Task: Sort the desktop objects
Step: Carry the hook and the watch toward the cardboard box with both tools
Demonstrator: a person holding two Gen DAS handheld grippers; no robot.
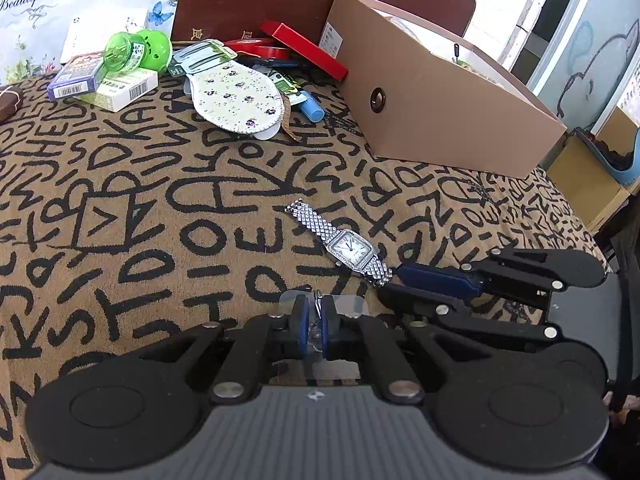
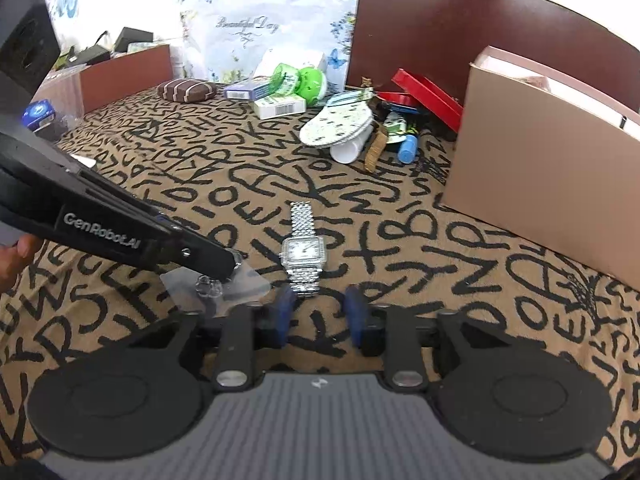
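Pinching a small clear plastic packet point(image 1: 320, 307) between its blue pads, the left tool point(image 1: 315, 322) is angling down toward the letter-print cloth on the worktop point(image 1: 120, 208); something small and metallic is showing inside the packet, too small to identify. In the right wrist view that tool is coming in from the left with the packet point(image 2: 224, 280) hanging at its tip, and part of a hand point(image 2: 16, 256) is showing at the left edge behind it. The right tool point(image 2: 320, 304) is tilting down too, jaws standing narrowly apart with nothing between them, its tips sitting just short of the near end of the silver wristwatch point(image 2: 303, 250). The watch point(image 1: 349, 248) is lying flat on the cloth, face up, band stretched out, just ahead of both tools. A tan cardboard box point(image 1: 432, 100) is sitting well beyond it to the right. Farther back, a floral insole point(image 1: 236, 98), a green plastic container point(image 1: 138, 50), card packs point(image 1: 120, 86), a red box point(image 1: 304, 50) and a blue tube point(image 1: 312, 107) are lying in a clutter.
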